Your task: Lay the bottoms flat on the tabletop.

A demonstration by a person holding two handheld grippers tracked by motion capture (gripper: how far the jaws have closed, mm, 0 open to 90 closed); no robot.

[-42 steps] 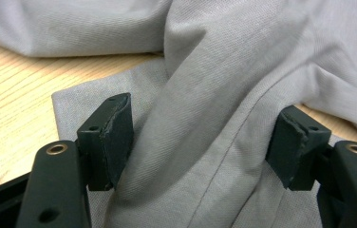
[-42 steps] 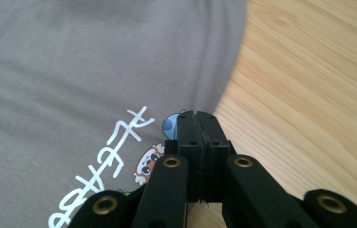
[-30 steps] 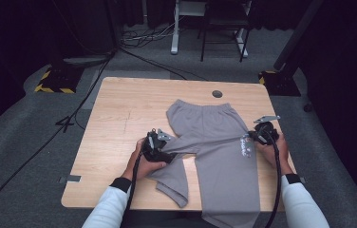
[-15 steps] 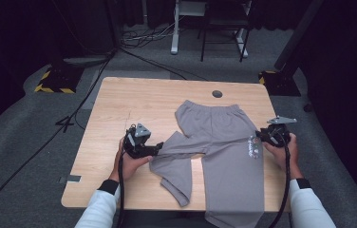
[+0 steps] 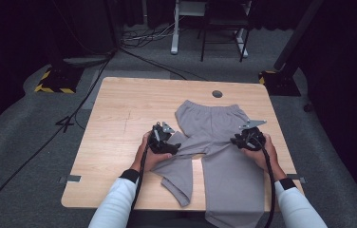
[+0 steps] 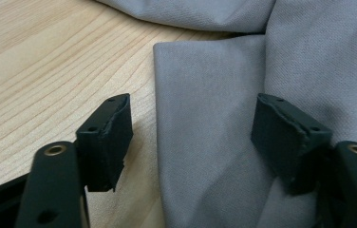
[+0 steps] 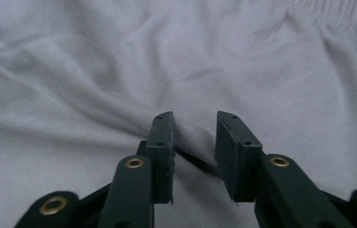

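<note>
The wooden desk (image 5: 119, 123) carries grey shorts (image 5: 214, 142). Your left claw (image 6: 193, 137) straddles the shorts' folded edge, jaws closing but not yet gripping; your right claw (image 7: 193, 142) hovers parted above the shorts. Lifting now could leave the fold behind.

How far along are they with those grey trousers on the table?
Early, it seems. Done: the grey trousers lie spread on the wooden table, waistband away from the person. In hand: the left gripper, jaws wide, straddles a folded edge of the cloth without pinching it; the right gripper hovers low over a wrinkle, jaws narrowly apart. Left: one leg lies bunched near the front edge, and no neat fold shows.
</note>
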